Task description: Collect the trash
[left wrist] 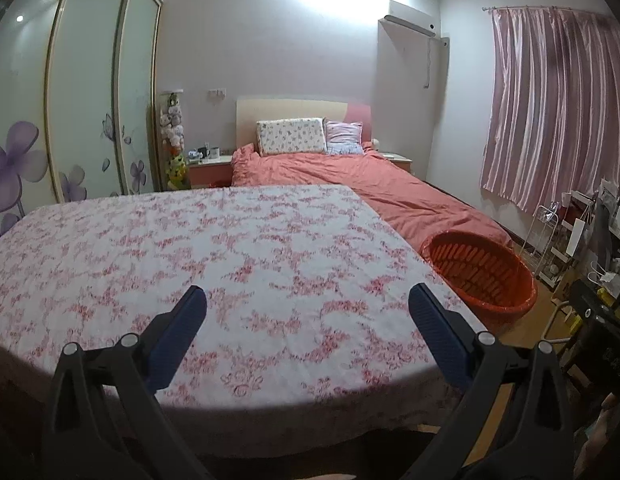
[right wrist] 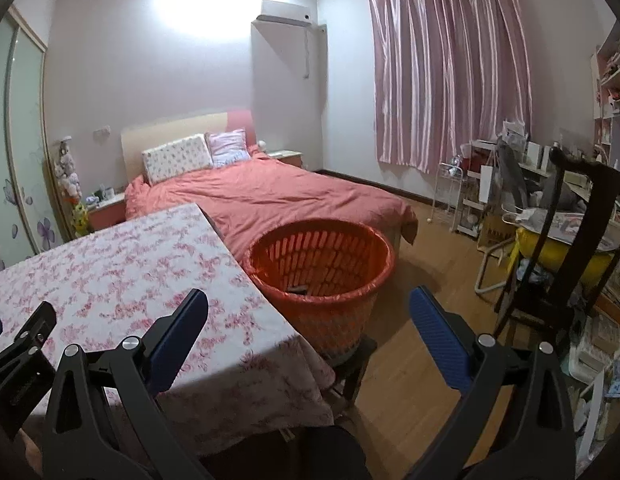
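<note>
My left tongs (left wrist: 308,312) are spread wide and hold nothing, hovering over the near edge of the bench (left wrist: 190,248), which carries a pink floral cloth. My right tongs (right wrist: 309,316) are likewise spread and unloaded, positioned over the bench's right corner. The red laundry basket (right wrist: 322,264) stands just beside the bench's right edge; a small dark item (right wrist: 297,290) lies inside. Beyond is the bed (right wrist: 270,196).

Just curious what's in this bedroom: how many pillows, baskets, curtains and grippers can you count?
Pillows: 2, a floral pillow and a pink striped pillow
Baskets: 1, the orange basket, with something dark lying in it
Curtains: 1, the pink curtain
Grippers: 2, the left gripper and right gripper, both open
Total: 6
</note>
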Action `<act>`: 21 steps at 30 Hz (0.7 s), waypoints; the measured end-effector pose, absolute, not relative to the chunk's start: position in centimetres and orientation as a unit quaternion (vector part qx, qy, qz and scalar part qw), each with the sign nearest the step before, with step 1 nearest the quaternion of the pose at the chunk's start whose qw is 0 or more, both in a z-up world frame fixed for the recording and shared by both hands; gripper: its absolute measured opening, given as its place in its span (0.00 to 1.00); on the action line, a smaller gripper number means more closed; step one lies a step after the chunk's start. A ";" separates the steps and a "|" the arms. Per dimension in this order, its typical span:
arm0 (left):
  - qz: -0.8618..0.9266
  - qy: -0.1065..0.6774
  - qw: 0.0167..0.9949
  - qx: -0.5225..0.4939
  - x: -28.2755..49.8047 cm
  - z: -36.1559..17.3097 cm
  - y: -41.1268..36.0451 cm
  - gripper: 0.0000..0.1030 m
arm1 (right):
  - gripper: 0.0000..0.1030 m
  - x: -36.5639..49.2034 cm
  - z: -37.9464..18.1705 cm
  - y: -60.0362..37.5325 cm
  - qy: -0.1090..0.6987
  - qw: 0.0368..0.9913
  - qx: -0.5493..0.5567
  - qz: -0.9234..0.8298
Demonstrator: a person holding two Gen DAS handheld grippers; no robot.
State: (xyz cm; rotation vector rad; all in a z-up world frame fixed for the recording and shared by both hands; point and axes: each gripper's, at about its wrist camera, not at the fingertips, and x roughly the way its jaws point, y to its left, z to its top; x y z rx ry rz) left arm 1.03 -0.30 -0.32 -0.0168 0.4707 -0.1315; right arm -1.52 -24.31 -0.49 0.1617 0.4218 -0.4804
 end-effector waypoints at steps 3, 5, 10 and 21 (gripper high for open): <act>-0.064 0.242 0.968 -0.011 1.0 -0.6 -0.2 0.96 | 0.97 -1.9 -0.5 -24.0 0.210 0.944 0.076 -0.243; -0.064 0.246 0.967 -0.012 0.9 -0.8 -0.2 0.96 | 0.97 -2.0 -0.8 -23.3 0.212 0.943 0.073 -0.247; -0.064 0.245 0.967 -0.010 0.4 -0.8 -0.3 0.96 | 0.97 -2.1 -1.0 -23.2 0.224 0.940 0.074 -0.248; -0.061 0.248 0.967 -0.008 0.1 -0.6 -0.4 0.96 | 0.97 -2.1 -1.4 -23.4 0.252 0.934 0.090 -0.239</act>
